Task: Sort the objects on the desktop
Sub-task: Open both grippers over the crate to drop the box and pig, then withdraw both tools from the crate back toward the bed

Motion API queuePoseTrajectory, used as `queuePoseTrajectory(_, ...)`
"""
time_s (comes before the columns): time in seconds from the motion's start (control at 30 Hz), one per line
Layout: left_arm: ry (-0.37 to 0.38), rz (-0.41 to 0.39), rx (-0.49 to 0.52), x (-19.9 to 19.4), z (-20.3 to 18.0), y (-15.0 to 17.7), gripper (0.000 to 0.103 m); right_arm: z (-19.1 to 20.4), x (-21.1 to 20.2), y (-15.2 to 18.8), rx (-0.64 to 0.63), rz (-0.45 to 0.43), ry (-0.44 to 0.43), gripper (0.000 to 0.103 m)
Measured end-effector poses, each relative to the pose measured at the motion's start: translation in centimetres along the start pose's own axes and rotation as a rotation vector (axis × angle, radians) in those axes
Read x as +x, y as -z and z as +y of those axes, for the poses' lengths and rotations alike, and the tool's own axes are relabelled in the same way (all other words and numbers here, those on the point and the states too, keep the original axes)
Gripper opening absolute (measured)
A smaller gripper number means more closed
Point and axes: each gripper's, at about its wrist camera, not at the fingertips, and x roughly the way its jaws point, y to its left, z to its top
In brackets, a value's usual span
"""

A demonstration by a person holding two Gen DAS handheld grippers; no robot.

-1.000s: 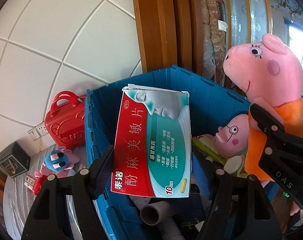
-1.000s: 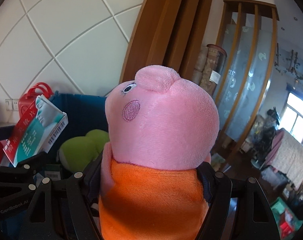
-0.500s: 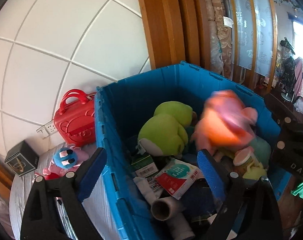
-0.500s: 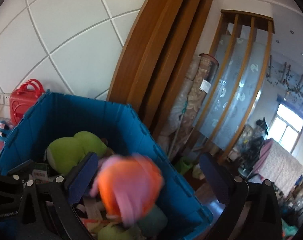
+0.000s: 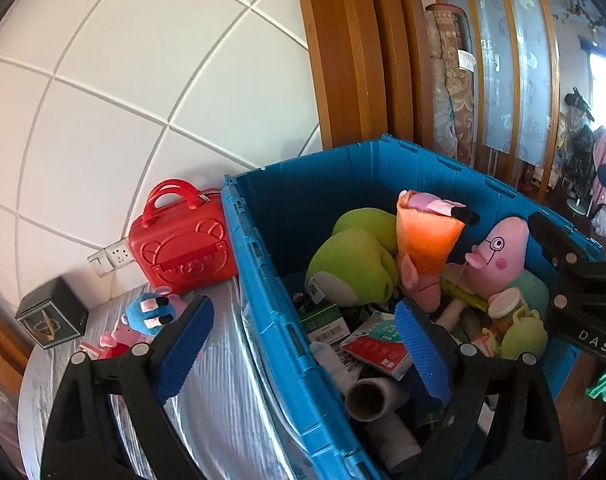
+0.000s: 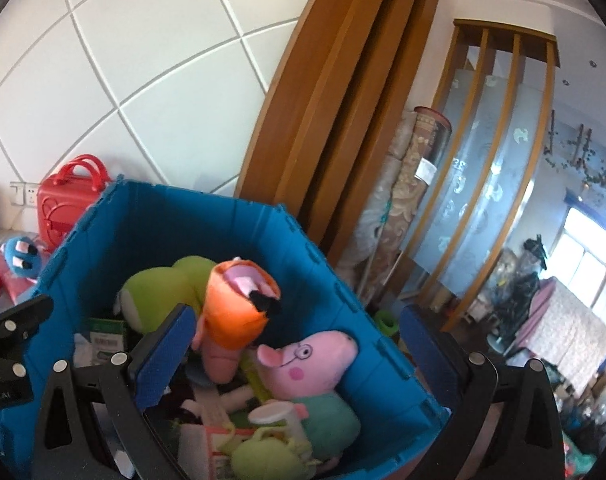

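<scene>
A blue crate [image 5: 263, 280] [image 6: 103, 248] holds several toys and boxes. The orange-dressed pig plush [image 5: 427, 240] [image 6: 235, 312] lies head-down in it, beside a green plush [image 5: 351, 264] [image 6: 155, 292] and a pig plush with glasses [image 5: 499, 252] [image 6: 307, 368]. The red and teal medicine box [image 5: 379, 348] lies low in the crate. My left gripper [image 5: 303, 352] is open and empty over the crate's near left wall. My right gripper [image 6: 295, 352] is open and empty above the crate.
A red toy suitcase [image 5: 179, 240] [image 6: 67, 200] stands against the wall left of the crate. A blue-headed plush [image 5: 151, 312] [image 6: 21, 256] and a dark box [image 5: 51, 316] lie on the silver tabletop [image 5: 223, 400]. A cardboard tube [image 5: 371, 396] lies in the crate.
Both grippers opened. The medicine box dropped from the left gripper and the orange-dressed pig plush from the right, both into the crate. Both grippers have pulled back a little.
</scene>
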Motion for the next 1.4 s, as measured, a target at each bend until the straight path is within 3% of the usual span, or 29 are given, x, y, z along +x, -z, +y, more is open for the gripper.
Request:
queuePoseTrajectory(0.2,0.021,-0.007,-0.028,-0.9,1.9,1.4,0.093,0.8,-0.8,0.3,0.015,0.009,-0.010,0.103)
queuePoseTrajectory(0.5,-0.025,0.016,-0.106,-1.9,7.9,5.5,0.093,5.0,-3.2,0.6,0.010,-0.004,-0.087,0.103)
queuePoseTrajectory(0.67,-0.070,0.043,-0.172,-2.3,13.3,8.3,0.093,10.0,-4.9,-0.5,-0.019,-0.029,-0.196,0.103)
queuePoseTrajectory(1.03,-0.220,0.137,-0.312,-2.1,27.2,15.2,0.093,24.9,-7.4,-3.1,-0.126,-0.028,-0.411,0.103)
queuePoseTrajectory(1.23,-0.266,0.197,-0.387,-0.8,33.4,18.4,0.093,32.1,-6.8,-3.3,-0.179,0.027,-0.502,0.103)
queuePoseTrajectory(1.4,-0.288,0.230,-0.431,0.5,37.3,20.2,0.093,36.0,-5.2,-3.4,-0.190,0.082,-0.563,0.103)
